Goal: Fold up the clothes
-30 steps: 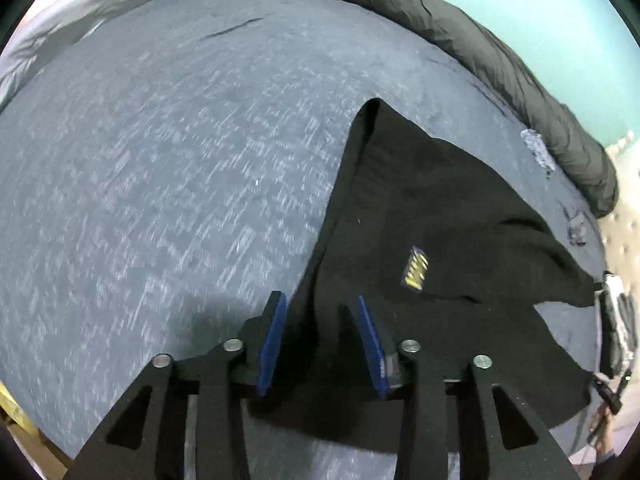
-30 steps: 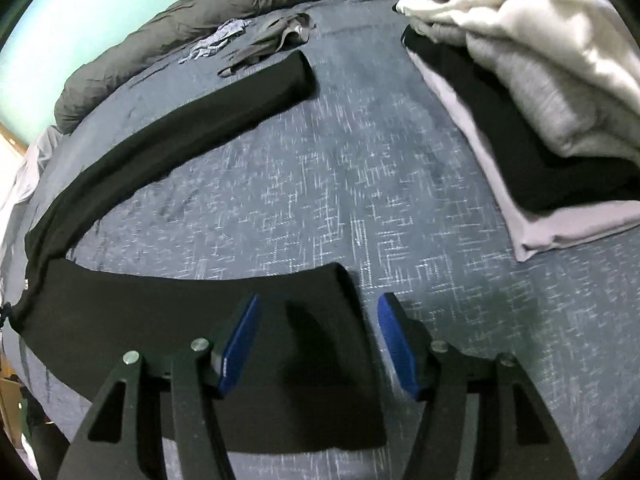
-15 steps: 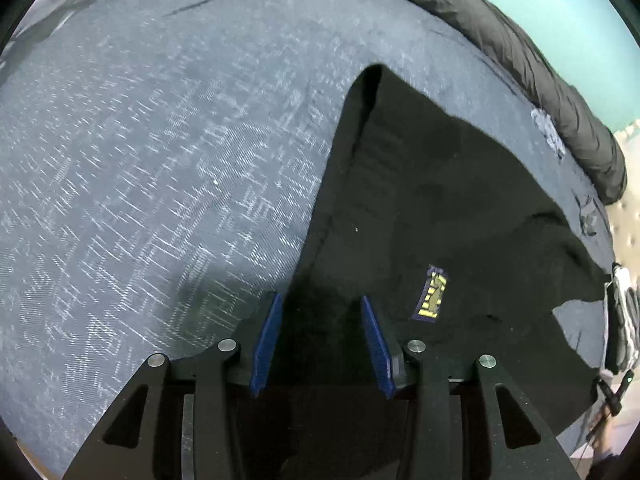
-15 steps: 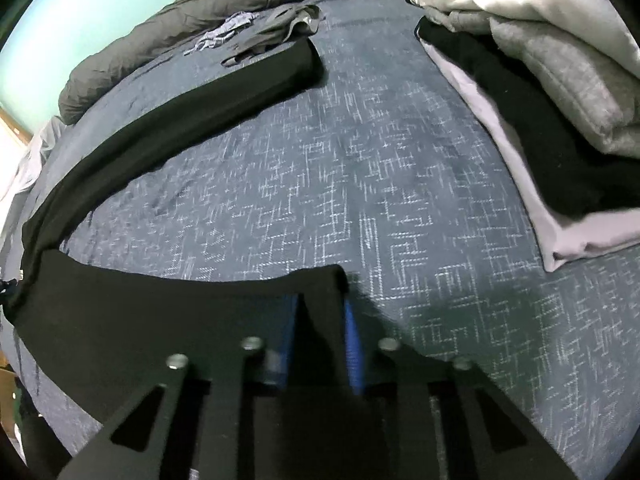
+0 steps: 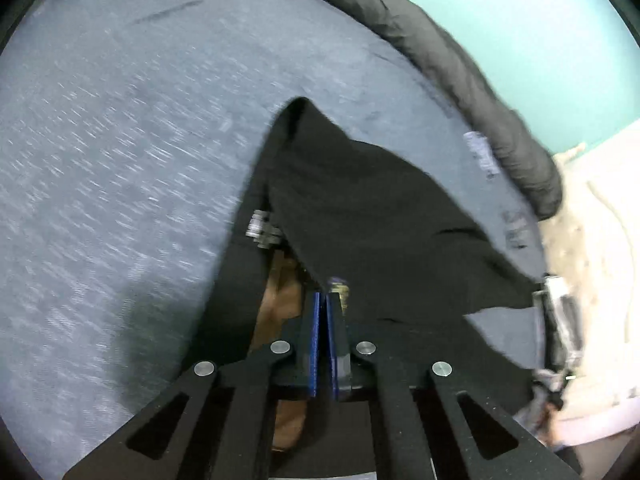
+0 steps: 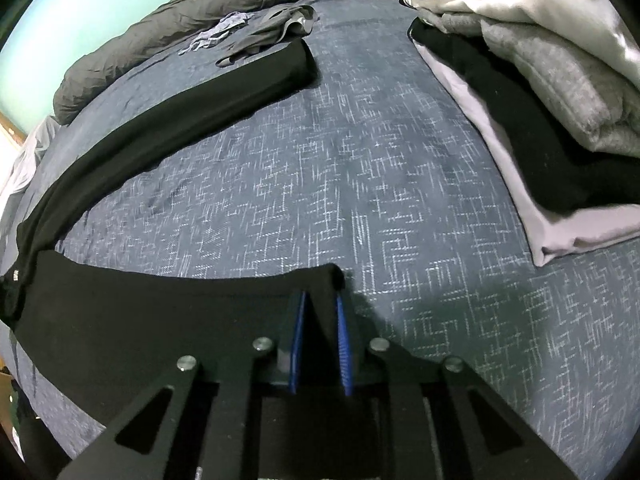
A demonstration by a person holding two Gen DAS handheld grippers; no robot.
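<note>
So the left gripper point(image 5: 325, 300) has clamped down on the black trousers point(image 5: 372, 216) since a second ago, pads pinched together on the cloth, and the waist is lifted off the bed point(image 5: 120, 140) now. Right gripper point(image 6: 320, 304) has also closed in, pinching a leg hem near the bed's front edge. Folded pile point(image 6: 552, 80) sits off to the right.

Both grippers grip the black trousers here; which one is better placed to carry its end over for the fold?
Probably the right gripper. Its jaws pinch a leg end of the black trousers, with the bare bedspread ahead. The left gripper clamps bunched waist fabric.
</note>
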